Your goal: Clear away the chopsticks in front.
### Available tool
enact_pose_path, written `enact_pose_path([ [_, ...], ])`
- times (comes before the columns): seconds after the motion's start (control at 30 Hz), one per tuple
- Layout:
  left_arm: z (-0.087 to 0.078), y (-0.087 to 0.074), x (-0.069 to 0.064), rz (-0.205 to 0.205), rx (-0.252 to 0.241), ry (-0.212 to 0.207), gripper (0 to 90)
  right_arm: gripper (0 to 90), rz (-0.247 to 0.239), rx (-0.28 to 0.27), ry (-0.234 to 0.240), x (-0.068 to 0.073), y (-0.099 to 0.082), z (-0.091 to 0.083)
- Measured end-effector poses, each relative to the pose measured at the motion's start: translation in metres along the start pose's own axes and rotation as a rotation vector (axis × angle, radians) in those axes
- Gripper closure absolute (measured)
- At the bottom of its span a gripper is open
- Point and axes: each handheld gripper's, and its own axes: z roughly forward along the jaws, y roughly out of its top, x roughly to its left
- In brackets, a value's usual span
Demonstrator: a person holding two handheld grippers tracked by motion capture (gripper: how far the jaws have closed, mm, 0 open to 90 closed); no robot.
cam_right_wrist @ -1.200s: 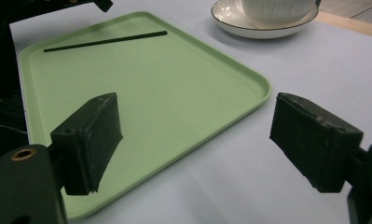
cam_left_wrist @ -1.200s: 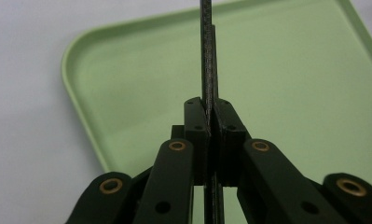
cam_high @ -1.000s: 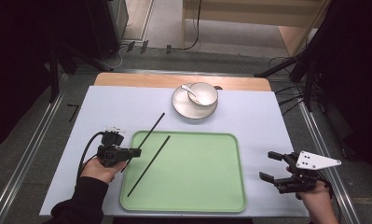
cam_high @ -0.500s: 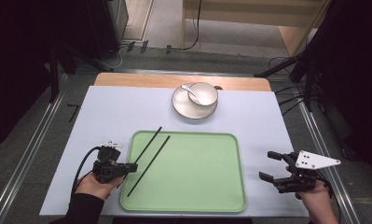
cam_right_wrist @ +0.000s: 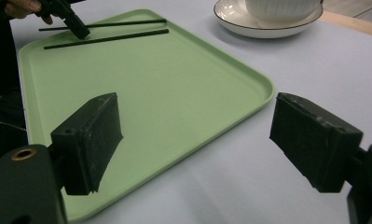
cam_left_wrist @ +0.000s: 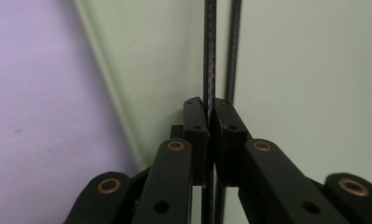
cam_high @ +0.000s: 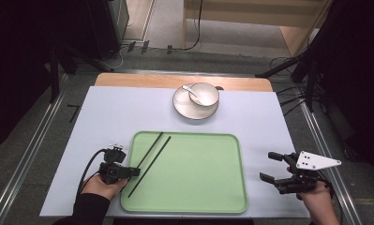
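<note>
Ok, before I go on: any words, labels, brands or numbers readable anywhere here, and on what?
None can be read. The green tray, the black chopsticks, the white bowl, its plate, the spoon and the pale blue table cover bear no print. The left gripper carries a small white tag too small to read; the right gripper has a blank grey plate.

In the left gripper view, the thin black chopstick (cam_left_wrist: 210, 56) clamped in the left hand-held gripper (cam_left_wrist: 210, 114) runs off the top edge, and its lower stretch is hidden behind the pads. The second black chopstick (cam_left_wrist: 233, 46) just beside it is blurred and also cut off above. In the right gripper view, the white ribbed bowl (cam_right_wrist: 282, 10) on its white saucer (cam_right_wrist: 263, 27), far beyond the right hand-held gripper (cam_right_wrist: 195, 135), is cropped by the top edge.
</note>
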Motion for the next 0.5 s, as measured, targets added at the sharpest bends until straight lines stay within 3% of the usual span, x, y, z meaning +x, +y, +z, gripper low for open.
enact_pose_path([
  [0.17,0.0003,-0.0004,-0.0009,-0.021,-0.01,0.003,84.2,17.0,0.001,0.008,0.004,0.0003,-0.0002,0.0003],
  [0.5,-0.002,-0.001,0.0005,0.01,-0.006,-0.021,73.8,17.0,-0.003,0.005,0.011,0.0004,0.0001,0.0007],
])
